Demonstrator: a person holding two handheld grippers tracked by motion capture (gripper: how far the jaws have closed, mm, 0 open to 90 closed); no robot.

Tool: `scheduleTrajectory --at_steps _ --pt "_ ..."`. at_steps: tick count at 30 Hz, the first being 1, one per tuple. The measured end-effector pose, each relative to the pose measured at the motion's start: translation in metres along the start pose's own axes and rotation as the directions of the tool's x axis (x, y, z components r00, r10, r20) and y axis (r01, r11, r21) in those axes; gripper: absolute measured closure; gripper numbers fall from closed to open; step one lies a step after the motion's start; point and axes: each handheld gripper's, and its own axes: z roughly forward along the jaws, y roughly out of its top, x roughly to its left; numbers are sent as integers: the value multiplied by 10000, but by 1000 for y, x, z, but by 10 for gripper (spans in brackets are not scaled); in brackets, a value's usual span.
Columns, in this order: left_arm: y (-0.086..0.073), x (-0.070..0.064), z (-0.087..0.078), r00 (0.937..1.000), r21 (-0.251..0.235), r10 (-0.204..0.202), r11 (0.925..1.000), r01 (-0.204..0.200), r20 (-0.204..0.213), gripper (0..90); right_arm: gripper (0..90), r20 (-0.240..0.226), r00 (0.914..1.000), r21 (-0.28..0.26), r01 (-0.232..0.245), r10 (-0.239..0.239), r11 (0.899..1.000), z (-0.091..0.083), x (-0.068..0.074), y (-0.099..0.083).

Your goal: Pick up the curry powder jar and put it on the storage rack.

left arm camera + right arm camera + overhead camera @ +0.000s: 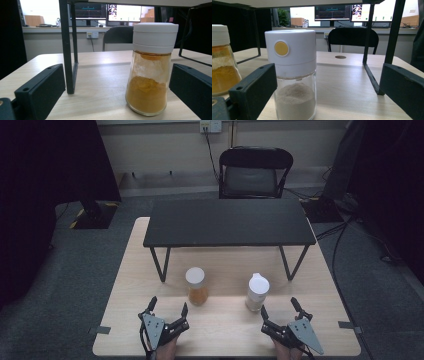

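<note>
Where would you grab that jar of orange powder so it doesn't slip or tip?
Probably around the glass body of the orange powder jar, below its white lid, coming in level from the person's side. It stands upright, and the glass widens toward the base. The left gripper is open just in front of it, with the jar toward its right jaw.

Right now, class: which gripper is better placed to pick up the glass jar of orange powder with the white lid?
Left. The left gripper sits open just before the glass jar of orange powder, nearly lined up. The right gripper faces the white-capped jar of pale powder instead.
</note>
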Motion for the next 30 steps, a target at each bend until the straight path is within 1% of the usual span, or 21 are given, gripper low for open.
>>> scheduleTrajectory --at_steps 3,6,11,13,14,16,19,22,25,26,28,30 --pt "1 3 1 9998 47 -190 9998 189 97 0 1 4 10000 7 -6 6 10000 0 0 0" --pt "2 5 2 9995 103 -254 9996 253 185 0 1 5 10000 7 -9 9 10000 0 0 0" --pt "5 5 3 9992 143 -248 9996 244 309 0 0 -5 10000 2 -1 1 10000 0 0 0" --pt "7 8 3 9977 81 -513 9987 510 447 0 0 -5 10000 5 -4 4 10000 0 0 0" --pt "8 8 4 9973 51 -570 9984 569 468 0 0 -6 10000 6 -4 4 10000 0 0 0" --pt "9 8 3 9976 42 -528 9986 527 450 0 0 -8 10000 5 -6 6 10000 0 0 0" --pt "13 8 3 9973 10 -506 9987 506 524 0 0 -9 10000 11 -9 9 10000 0 0 0" --pt "18 11 2 9945 -69 -717 9973 725 762 0 0 -9 10000 11 -9 9 10000 0 0 0" --pt "26 10 -1 9936 -242 -630 9976 655 940 0 1 -8 10000 12 -10 10 10000 0 0 0" --pt "26 10 -1 9936 -242 -630 9976 655 940 0 1 -8 10000 12 -10 10 10000 0 0 0" --pt "34 10 -3 9929 -266 -660 9973 689 986 0 0 -8 10000 6 -4 4 10000 0 0 0" --pt "37 9 -3 9930 -245 -684 9972 710 959 0 0 -10 10000 7 -7 7 10000 0 0 0"
